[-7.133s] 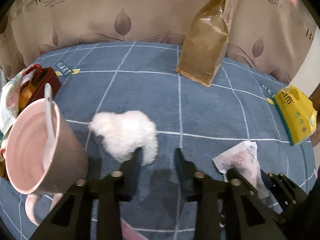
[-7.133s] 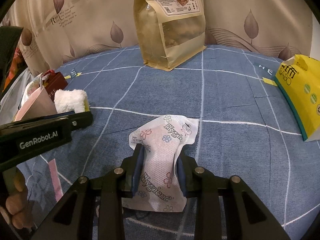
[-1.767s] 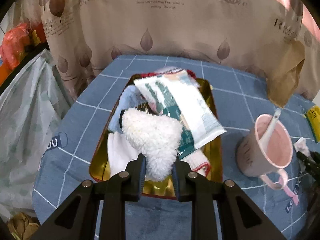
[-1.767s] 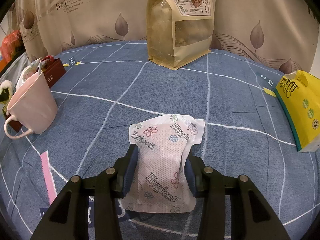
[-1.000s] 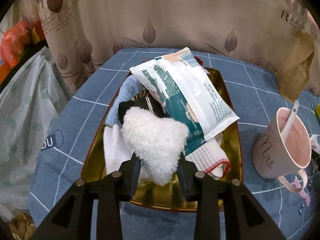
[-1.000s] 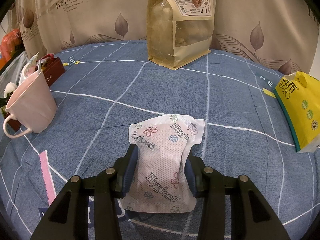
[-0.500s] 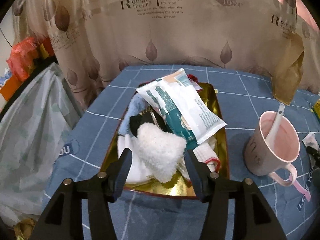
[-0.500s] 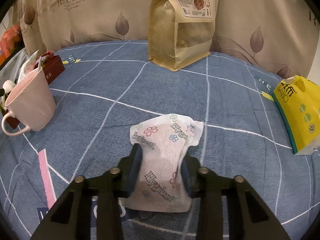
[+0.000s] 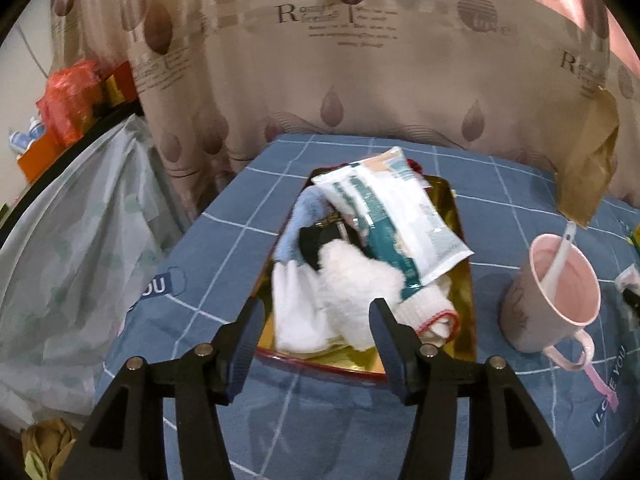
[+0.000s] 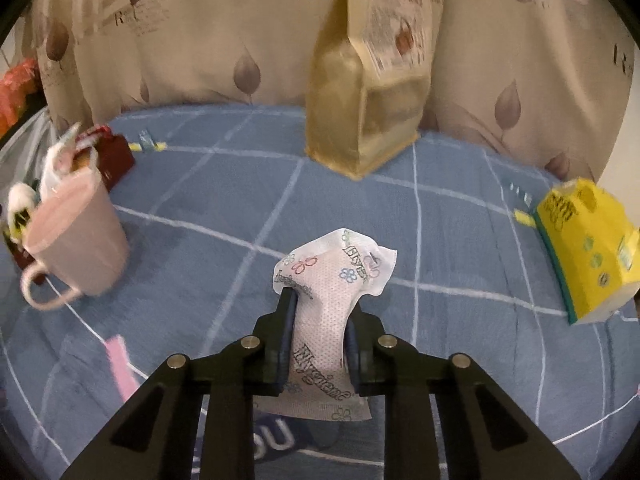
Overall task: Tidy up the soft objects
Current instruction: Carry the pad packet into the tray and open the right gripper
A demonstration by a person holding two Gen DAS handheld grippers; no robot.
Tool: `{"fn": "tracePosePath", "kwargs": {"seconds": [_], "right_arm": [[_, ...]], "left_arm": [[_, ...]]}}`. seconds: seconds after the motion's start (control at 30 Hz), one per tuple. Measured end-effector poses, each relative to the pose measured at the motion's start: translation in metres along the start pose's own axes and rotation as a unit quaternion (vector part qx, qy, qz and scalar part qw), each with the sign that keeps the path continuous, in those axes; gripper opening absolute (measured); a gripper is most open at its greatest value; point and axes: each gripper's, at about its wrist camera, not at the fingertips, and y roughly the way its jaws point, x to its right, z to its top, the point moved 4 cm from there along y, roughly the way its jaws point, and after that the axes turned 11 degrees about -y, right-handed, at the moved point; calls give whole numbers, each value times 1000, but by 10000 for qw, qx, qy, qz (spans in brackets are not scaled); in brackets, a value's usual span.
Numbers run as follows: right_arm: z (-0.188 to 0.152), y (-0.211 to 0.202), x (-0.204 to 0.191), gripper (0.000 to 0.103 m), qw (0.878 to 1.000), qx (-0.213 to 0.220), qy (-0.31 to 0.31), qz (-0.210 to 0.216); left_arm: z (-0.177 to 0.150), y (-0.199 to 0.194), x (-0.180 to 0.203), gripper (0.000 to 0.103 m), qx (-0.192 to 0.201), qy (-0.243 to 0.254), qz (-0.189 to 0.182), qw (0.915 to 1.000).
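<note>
Left tongs (image 9: 316, 320) gape empty, right tongs (image 10: 320, 320) clamp the tissue packet (image 10: 332, 304), above blue checked cloth (image 10: 224, 248) before leaf-print curtains (image 9: 400, 80).

"Hygiene" on the white packet (image 10: 326, 320); tablecloth (image 9: 224, 264) seemingly reads "LOVE YOU".

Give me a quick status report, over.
Left gripper jaws open, fluffy white cloth in gold tray. Right gripper shut on tissue pack. Pink mug beside tray.

Blue tablecloth with a white grid (image 10: 224, 184); beige curtain printed with brown leaf drops (image 9: 400, 92); gold-lined tray (image 9: 466, 312) holding a fluffy white cloth (image 9: 360, 280); pale pink mug (image 9: 560, 292); white flower-printed packet (image 10: 328, 288); yellow pack (image 10: 584, 248)
</note>
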Motion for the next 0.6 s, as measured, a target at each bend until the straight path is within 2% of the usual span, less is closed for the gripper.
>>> {"fn": "tracePosePath", "kwargs": {"seconds": [0.2, 0.47, 0.6], "right_arm": [[41, -26, -29, 20, 9985, 391, -192, 330], [92, -49, -118, 20, 9880, 764, -821, 1058], [104, -52, -160, 20, 9810, 815, -1131, 1348]], "left_arm": [[2, -2, -13, 56, 9, -160, 68, 9998], [2, -4, -31, 58, -5, -305, 212, 9993], [6, -5, -39, 58, 15, -408, 237, 9989]]}}
